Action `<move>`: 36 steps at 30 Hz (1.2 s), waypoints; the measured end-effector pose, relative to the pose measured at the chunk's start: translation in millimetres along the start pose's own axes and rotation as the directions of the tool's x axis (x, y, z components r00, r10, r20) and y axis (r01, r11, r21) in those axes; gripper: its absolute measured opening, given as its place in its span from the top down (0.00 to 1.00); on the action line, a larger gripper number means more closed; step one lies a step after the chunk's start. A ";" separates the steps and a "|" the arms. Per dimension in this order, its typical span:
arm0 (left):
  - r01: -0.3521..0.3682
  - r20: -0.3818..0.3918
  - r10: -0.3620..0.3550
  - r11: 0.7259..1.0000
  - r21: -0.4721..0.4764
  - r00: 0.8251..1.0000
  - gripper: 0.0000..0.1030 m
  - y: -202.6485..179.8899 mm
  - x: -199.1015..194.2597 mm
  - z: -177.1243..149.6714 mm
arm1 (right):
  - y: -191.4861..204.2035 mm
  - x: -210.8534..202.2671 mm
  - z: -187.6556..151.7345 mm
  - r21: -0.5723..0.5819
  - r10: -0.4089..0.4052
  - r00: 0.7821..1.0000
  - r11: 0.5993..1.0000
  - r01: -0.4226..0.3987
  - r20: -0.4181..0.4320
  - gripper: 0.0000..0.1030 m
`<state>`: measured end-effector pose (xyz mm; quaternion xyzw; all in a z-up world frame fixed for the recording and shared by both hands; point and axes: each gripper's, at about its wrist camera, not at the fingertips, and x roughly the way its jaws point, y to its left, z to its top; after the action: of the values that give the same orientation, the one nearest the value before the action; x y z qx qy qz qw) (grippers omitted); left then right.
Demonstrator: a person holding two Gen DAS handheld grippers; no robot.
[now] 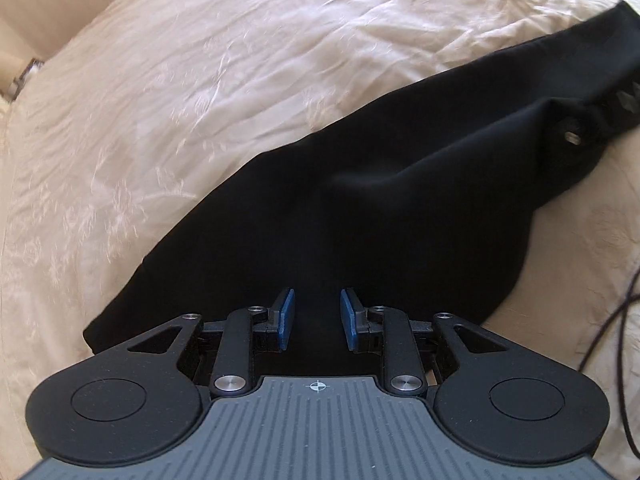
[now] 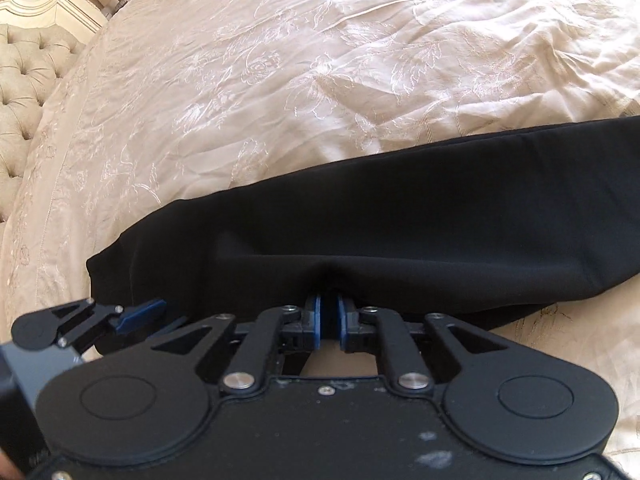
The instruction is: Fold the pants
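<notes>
Black pants [image 1: 360, 208] lie folded lengthwise on a cream embroidered bedspread [image 1: 180, 92]. Their waistband with a metal button [image 1: 573, 139] is at the far right in the left wrist view. My left gripper [image 1: 317, 306] is open, its blue pads apart over the near edge of the pants. My right gripper [image 2: 328, 306] is shut on the near edge of the pants [image 2: 400, 220], pinching a fold of fabric. The left gripper also shows at the lower left of the right wrist view [image 2: 132, 314], at the pants' end.
A tufted headboard [image 2: 24, 92] and a white carved bed frame [image 2: 52, 8] are at the far left. A dark cable [image 1: 612, 320] runs over the bedspread at the right. The bedspread [image 2: 320, 60] stretches wide beyond the pants.
</notes>
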<state>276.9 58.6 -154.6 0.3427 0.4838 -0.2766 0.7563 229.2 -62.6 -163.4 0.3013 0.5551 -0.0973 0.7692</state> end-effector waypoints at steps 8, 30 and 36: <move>0.006 -0.066 -0.016 0.990 -0.143 0.998 0.75 50.9 28.9 16.9 | 12.1 11.1 -44.1 -0.140 0.054 0.997 0.988 -0.062 -0.058 0.52; -0.087 -0.141 0.049 0.958 -0.273 0.989 0.75 109.2 2.5 -67.4 | 22.8 35.6 -56.8 -0.007 0.127 0.931 0.990 -0.138 -0.341 0.96; -0.093 -0.133 0.055 0.951 -0.296 0.990 0.75 119.9 5.5 -73.6 | 31.5 19.8 -58.6 -0.057 0.097 0.948 0.991 -0.120 -0.304 0.84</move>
<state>329.0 189.3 -151.5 0.2576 0.5530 -0.1491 0.7782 205.2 -0.2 -182.1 0.3136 0.6516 0.0132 0.6906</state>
